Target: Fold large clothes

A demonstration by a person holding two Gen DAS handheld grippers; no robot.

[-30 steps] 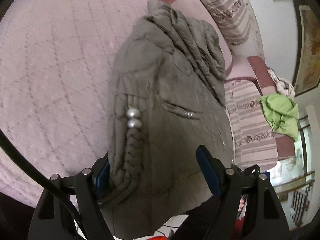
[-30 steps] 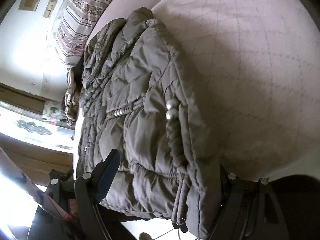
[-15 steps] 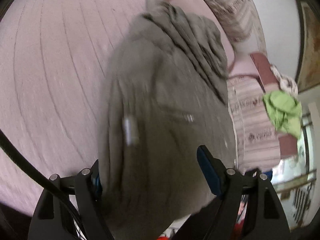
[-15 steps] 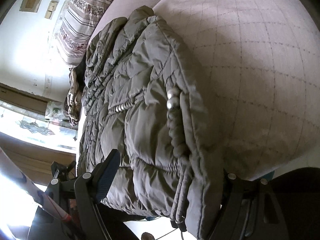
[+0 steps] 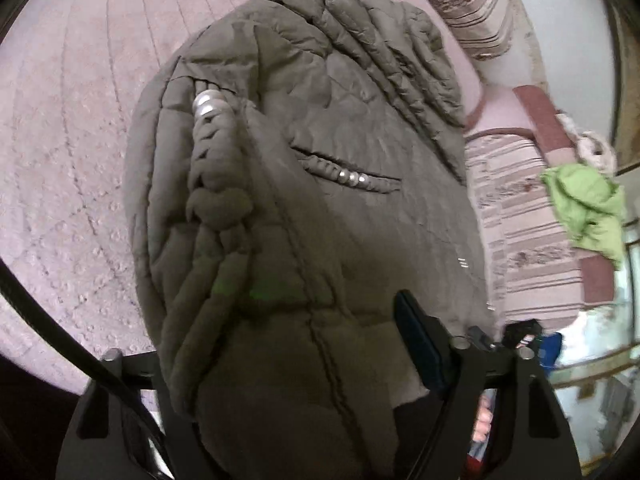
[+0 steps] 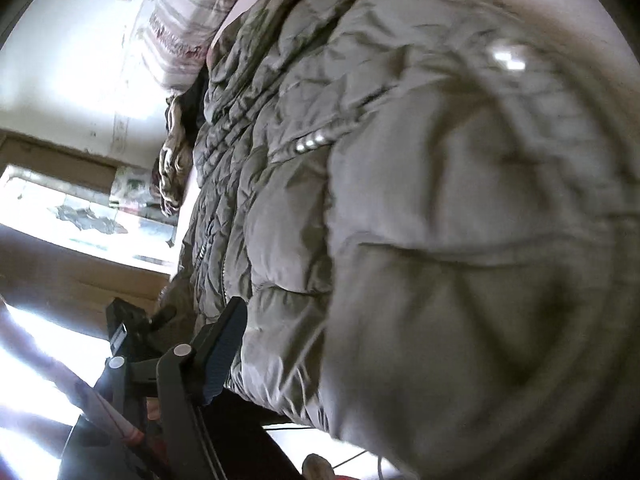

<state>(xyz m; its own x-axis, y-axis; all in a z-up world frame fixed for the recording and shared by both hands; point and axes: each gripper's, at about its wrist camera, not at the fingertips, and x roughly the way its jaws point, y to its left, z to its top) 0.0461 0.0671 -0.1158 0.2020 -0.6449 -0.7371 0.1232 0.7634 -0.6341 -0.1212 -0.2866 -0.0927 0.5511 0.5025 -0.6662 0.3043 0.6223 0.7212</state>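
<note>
An olive-grey quilted puffer jacket [image 5: 320, 184] lies on a pink quilted bed [image 5: 68, 128], its near hem raised toward both cameras. It has a braided trim with silver beads [image 5: 208, 104] and a beaded pocket [image 5: 352, 178]. My left gripper [image 5: 288, 364] has its jaws spread wide around the thick hem; only the right blue pad [image 5: 416, 340] shows, the left finger is hidden by cloth. My right gripper [image 6: 400, 344] holds the same jacket [image 6: 400, 200]; its left blue pad [image 6: 226, 350] shows, the right finger is buried under the blurred fabric.
Striped cushions [image 5: 520, 216] and a lime green garment [image 5: 588, 204] lie on a sofa at the right. A striped pillow [image 6: 188, 20] and a patterned cloth [image 6: 172, 160] sit by the white wall. A window glares at the lower left of the right wrist view.
The jacket's near hem has lifted and come much closer to both cameras, folding toward the far end. It now hides most of the bed in the right wrist view.
</note>
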